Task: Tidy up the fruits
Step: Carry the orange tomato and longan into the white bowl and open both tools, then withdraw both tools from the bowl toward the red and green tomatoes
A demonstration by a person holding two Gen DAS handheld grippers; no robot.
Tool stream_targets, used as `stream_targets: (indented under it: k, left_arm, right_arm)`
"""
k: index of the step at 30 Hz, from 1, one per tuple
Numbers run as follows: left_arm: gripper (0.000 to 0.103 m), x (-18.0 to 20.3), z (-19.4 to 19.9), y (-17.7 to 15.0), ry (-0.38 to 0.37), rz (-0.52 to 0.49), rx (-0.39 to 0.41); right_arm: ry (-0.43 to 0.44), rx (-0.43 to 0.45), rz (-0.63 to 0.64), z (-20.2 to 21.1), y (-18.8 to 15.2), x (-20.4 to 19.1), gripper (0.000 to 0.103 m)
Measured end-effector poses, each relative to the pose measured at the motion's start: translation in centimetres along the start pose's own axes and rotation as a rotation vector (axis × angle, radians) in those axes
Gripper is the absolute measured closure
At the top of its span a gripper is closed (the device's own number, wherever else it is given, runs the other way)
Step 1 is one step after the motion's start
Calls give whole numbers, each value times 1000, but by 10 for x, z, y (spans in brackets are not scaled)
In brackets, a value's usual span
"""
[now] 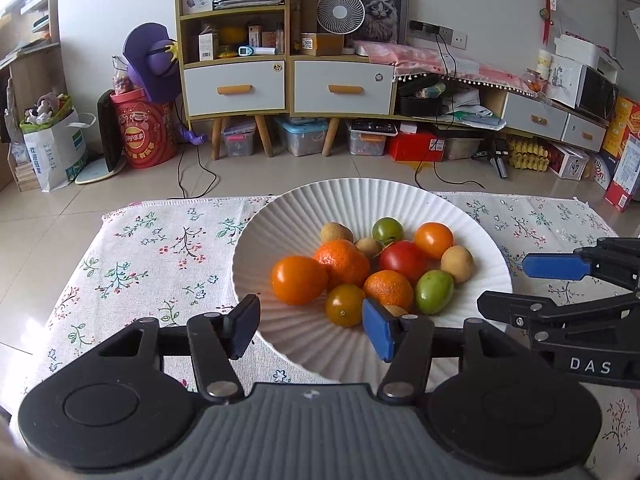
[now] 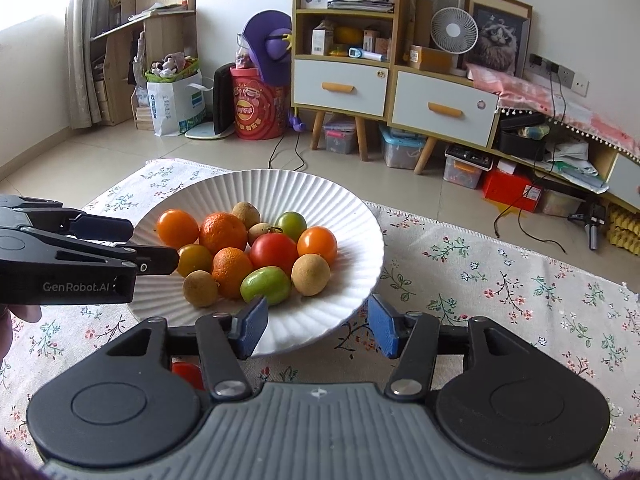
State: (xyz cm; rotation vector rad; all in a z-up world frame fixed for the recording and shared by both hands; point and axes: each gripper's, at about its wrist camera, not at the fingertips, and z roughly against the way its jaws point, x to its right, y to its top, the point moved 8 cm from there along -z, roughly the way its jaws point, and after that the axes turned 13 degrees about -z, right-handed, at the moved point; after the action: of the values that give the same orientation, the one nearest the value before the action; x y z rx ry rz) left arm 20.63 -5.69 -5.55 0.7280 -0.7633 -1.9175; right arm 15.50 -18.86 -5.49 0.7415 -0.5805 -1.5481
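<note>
A white ribbed plate (image 1: pixel 280 216) on the floral tablecloth (image 1: pixel 152 248) holds several fruits: an orange tomato (image 1: pixel 299 280), two mandarins (image 1: pixel 342 262), a red tomato (image 1: pixel 402 260), a green tomato (image 1: pixel 434 291) and brown longans (image 1: pixel 458 264). My left gripper (image 1: pixel 312 328) stands open over the plate's near rim, its pads touching nothing. My right gripper (image 2: pixel 318 328) is open too, straddling the near right rim of the plate (image 2: pixel 360 232) just short of the green tomato (image 2: pixel 266 285). Each gripper shows in the other's view, the right gripper (image 1: pixel 502 285) beside the plate and the left gripper (image 2: pixel 154 245) over its left side.
A red object (image 2: pixel 188 374) lies half hidden under my right gripper's body. A hand (image 2: pixel 16 316) shows at the left edge. Beyond the table's far edge are tiled floor, a shelf unit with drawers (image 1: pixel 236 84) and storage boxes (image 1: pixel 300 136).
</note>
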Motion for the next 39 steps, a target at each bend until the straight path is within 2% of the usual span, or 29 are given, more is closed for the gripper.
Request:
stream_targets:
  k: [4,8,13,18,31,39]
  left_arm:
    - [35,-1,5,-3,-5,-7,-4]
    - [27,-4,9,-7,-6,-9,-7]
    - [12,-7,15,-10,-8,-1,-4]
    - [3,-7,20,-16,-16,-10,-13]
    - [3,-11,28,-39,-32,-29,-67]
    - [3,-14,29,-53,-37,-18,-103]
  right_arm:
    - [1,7,-12,6,1,2,35]
    - [2,19,-32,12,3,5,28]
    - [3,23,-49,17,2,9,17]
    - [7,11,-63,21,-3,11,11]
    - [18,-26,-26,31,-25,6,2]
    - [30,-53,2,33,-38,-1,1]
